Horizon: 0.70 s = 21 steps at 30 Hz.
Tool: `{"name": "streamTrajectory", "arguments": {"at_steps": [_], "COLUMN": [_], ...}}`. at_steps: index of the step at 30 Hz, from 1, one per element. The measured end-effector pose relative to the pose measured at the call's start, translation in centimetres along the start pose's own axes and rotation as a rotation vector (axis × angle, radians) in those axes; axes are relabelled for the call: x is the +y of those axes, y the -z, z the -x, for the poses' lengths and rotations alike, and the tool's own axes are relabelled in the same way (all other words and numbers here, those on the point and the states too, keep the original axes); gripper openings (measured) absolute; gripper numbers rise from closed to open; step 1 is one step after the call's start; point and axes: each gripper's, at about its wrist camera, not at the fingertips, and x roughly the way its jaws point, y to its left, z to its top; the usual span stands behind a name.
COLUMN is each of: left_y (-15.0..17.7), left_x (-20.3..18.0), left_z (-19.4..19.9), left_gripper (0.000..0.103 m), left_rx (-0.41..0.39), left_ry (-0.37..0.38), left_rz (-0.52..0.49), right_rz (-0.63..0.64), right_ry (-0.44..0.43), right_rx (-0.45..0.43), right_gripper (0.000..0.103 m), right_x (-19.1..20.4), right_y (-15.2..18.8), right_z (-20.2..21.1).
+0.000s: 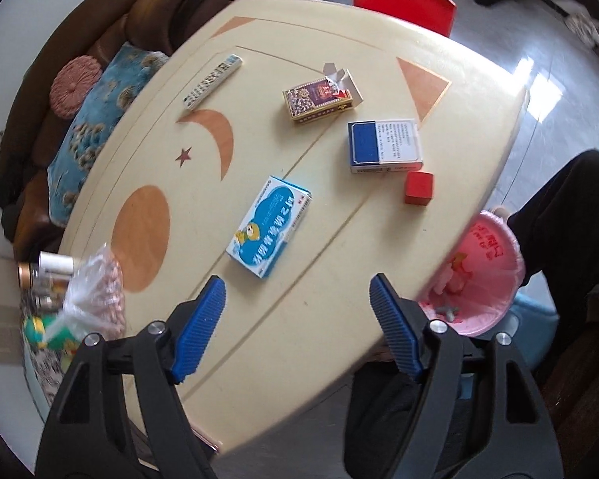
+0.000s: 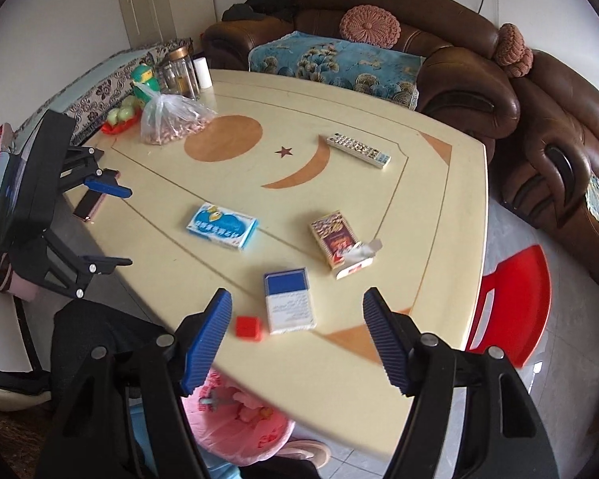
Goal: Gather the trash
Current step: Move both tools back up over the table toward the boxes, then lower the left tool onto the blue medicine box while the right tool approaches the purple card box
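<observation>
Surface: cream table (image 2: 379, 379) with orange inlays of disc, crescent and star. On it: light-blue medicine box (image 2: 222, 226) near the middle; opened cigarette pack (image 2: 341, 243) with torn flap; blue-and-white cigarette pack (image 2: 289, 300); small red cube (image 2: 248, 327) just beside that pack; white remote control (image 2: 358, 149) toward the sofa side; clear bag of peanuts (image 2: 171, 119) at a far corner, with glass jars (image 2: 179, 72) behind it; dark phone (image 2: 91, 202) at the table edge.

Room: brown leather sofa (image 2: 479, 80) with blue patterned cover (image 2: 339, 64) and pink round cushion (image 2: 370, 26); red plastic stool (image 2: 515, 303); tiled floor.

Trash receptacle: bin lined with a pink bag (image 2: 235, 419), below the near table edge, scraps inside.

Left gripper (image 1: 297, 319): above the near table edge, fingers spread wide, holding nothing, medicine box ahead of it.

Right gripper (image 2: 297, 331): above the table edge, fingers spread wide, holding nothing; red cube and blue-and-white pack lie between and beyond its tips.
</observation>
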Motion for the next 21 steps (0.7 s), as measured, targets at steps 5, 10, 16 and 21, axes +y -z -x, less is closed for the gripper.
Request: {"name": "streamTrajectory", "arguments": {"at_steps": [5, 10, 16, 21], "left_y": [-1.8, -3.0, -2.9, -3.0], "left_x": [1.7, 3.0, 2.9, 2.6], "left_z": [-2.8, -4.9, -6.4, -8.2], "left_gripper": [0.073, 0.073, 0.075, 0.075], "left_rx": [0.029, 0.021, -0.018, -0.01], "left_ry": [0.019, 0.018, 0.081, 0.152], "left_rz": [-0.023, -0.065, -0.148, -0.198], "right_rz": [0.025, 0.036, 0.052, 0.075], "right_ry": [-0.02, -0.05, -0.098, -0.148], "right_rx": [0.037, 0.07, 0.116, 0.161], "right_gripper": [0.068, 0.072, 0.073, 0.073], "right_x": [-1.2, -2.3, -3.4, -3.9], "right_y": [-2.6, -3.9, -4.8, -5.7], "right_z": [-3.5, -6.9, -10.7, -13.5]}}
